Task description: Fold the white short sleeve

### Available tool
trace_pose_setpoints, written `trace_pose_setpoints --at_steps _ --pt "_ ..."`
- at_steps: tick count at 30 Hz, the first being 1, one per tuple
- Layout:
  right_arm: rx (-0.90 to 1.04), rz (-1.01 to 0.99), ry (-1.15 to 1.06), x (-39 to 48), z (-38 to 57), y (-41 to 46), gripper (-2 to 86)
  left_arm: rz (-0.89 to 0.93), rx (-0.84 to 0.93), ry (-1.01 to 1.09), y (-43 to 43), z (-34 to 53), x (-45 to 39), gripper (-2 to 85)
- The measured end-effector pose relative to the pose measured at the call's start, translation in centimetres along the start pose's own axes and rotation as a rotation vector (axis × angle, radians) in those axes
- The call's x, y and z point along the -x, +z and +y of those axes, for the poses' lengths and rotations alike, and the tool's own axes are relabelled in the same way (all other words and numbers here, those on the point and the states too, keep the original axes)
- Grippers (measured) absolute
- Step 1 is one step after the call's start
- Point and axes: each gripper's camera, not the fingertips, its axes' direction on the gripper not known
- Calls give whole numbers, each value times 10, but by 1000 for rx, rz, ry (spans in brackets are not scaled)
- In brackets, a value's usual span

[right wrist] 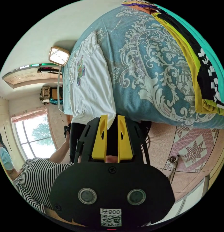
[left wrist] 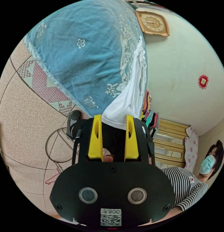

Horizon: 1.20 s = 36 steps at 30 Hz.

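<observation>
- Left gripper view: the left gripper [left wrist: 113, 125] has jaws spread, the hem of the white short sleeve [left wrist: 131, 96] between them, unpinched.
- Right gripper [right wrist: 112, 125]: jaws narrowly parted, empty, just off the hem corner.
- Shirt lies flat on the blue blanket [right wrist: 145, 72]; pinch both corners evenly.
- Blanket beside it is open; the stacked clothes [right wrist: 196, 67] sit well apart.

Short-sleeve shirt [right wrist: 89, 89]: spread flat on the bedspread [right wrist: 145, 72], hem at its edge.
Stacked clothes [right wrist: 199, 70]: on the bedspread, well apart from the shirt.
Wall clock [left wrist: 153, 23]: beyond the bed.
Left gripper [left wrist: 114, 120]: at the hem.
</observation>
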Motion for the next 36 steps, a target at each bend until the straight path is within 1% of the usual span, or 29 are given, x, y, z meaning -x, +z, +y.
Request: trace_pose_setpoints --at_steps 5,10,16,18,22,24,29,36 --pt "42 -8 21 -13 21 14 80 66 10 -7 -25 35 40 141" --pt "26 -31 64 -28 40 17 72 119 12 -46 -47 68 78 142" --pt "61 38 37 -28 61 19 33 165 -9 -75 -71 104 119 142" --pt "61 0 10 -23 68 15 25 184 -25 -78 -78 115 130 143" --pt "-42 -211 -63 -7 84 -15 15 255 -81 -102 -89 139 159 144" --pt "-72 -260 -109 6 89 -29 13 291 -95 -113 -92 149 171 144" --pt "-81 -223 -234 44 103 -51 11 387 -142 -128 -100 174 200 145" --pt "-88 -198 -215 48 124 -48 10 483 -189 -119 -110 193 222 144"
